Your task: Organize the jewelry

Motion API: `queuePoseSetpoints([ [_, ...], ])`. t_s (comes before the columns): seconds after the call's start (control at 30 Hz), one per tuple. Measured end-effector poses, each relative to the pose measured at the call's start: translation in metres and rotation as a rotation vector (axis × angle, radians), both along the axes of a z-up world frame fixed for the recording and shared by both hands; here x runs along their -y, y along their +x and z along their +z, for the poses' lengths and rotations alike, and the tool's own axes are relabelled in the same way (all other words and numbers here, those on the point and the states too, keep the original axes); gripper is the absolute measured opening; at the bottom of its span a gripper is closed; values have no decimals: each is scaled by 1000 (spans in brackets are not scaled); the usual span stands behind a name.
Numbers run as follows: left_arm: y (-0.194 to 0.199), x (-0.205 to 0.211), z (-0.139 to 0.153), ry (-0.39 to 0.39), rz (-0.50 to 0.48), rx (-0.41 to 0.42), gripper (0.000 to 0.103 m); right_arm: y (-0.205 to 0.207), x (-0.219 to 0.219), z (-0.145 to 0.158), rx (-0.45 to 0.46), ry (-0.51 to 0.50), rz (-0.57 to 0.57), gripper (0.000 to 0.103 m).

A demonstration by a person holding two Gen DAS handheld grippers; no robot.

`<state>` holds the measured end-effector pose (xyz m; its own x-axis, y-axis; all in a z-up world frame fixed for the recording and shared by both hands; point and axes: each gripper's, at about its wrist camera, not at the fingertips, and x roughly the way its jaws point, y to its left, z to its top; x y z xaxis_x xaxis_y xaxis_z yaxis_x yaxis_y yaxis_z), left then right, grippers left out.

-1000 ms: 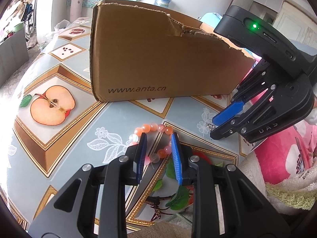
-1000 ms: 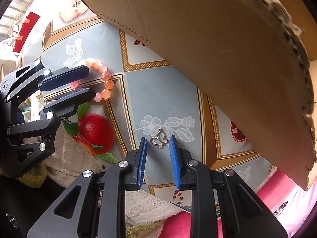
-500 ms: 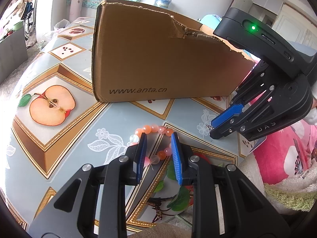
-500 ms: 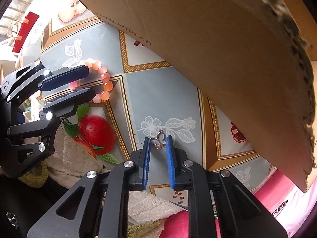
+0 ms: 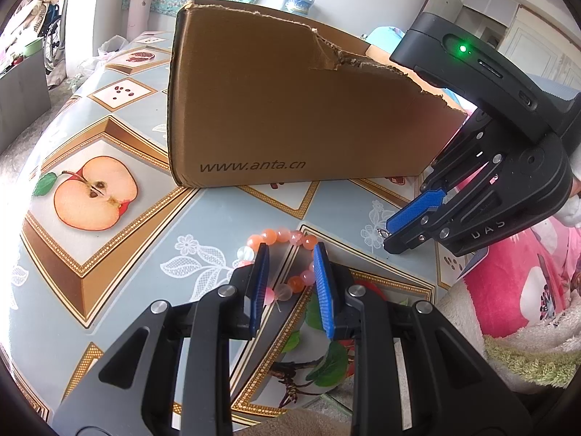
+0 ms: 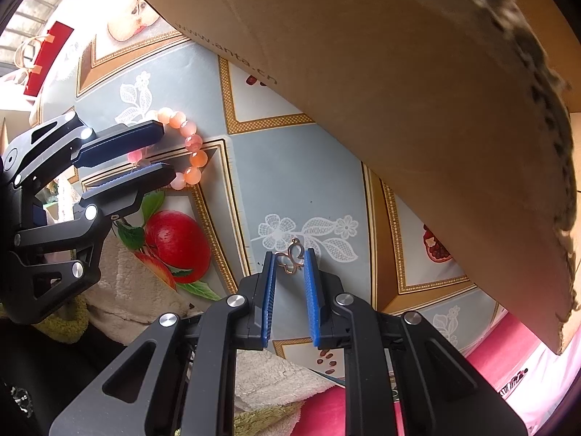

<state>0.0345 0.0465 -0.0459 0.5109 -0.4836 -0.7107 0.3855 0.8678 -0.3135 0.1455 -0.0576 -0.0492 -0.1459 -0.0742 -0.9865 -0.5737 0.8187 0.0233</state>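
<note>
One bracelet (image 5: 281, 254), one charm (image 6: 290, 261), one box (image 5: 290, 109), all on the table (image 5: 145, 247). Left gripper (image 5: 290, 283) part-open, jaws straddling the bracelet's near side; can't tell if pads press it. Right gripper (image 6: 289, 272) narrowed, pads clamping the butterfly charm in front of the box.

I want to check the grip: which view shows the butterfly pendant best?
The right wrist view: the butterfly pendant sits whole between the right claw's pads. The left wrist view shows only its ring at the tips.
</note>
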Motion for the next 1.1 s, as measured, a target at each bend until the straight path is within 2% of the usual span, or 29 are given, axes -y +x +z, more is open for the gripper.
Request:
queuePoseSetpoints([
  [0.1, 0, 0, 0, 1, -2, 0, 24, 1, 0, 1, 0, 1, 0, 16],
  [0.17, -1, 0, 0, 2, -5, 1, 24, 3, 0, 3, 2, 0, -2, 6],
  [0.2, -1, 1, 0, 4, -8, 2, 24, 4, 0, 3, -2, 3, -8, 4],
  [0.37, -4, 5, 2, 16, -27, 13, 30, 5, 0, 4, -3, 10, -15, 4],
  [0.47, -5, 7, 2, 30, -33, 19, 30, 4, 2, 8, -4, 28, -37, 4],
  [0.7, -5, 7, 2, 24, -30, 16, 30, 3, 15, 2, -62, 27, -102, 7],
  [1.0, -4, 4, 2, 11, -26, 12, 30, 7, 8, 5, -27, 39, -67, 11],
  [1.1, -3, 3, 1, 8, -25, 11, 30, 5, 1, 7, -16, 40, -51, 17],
])
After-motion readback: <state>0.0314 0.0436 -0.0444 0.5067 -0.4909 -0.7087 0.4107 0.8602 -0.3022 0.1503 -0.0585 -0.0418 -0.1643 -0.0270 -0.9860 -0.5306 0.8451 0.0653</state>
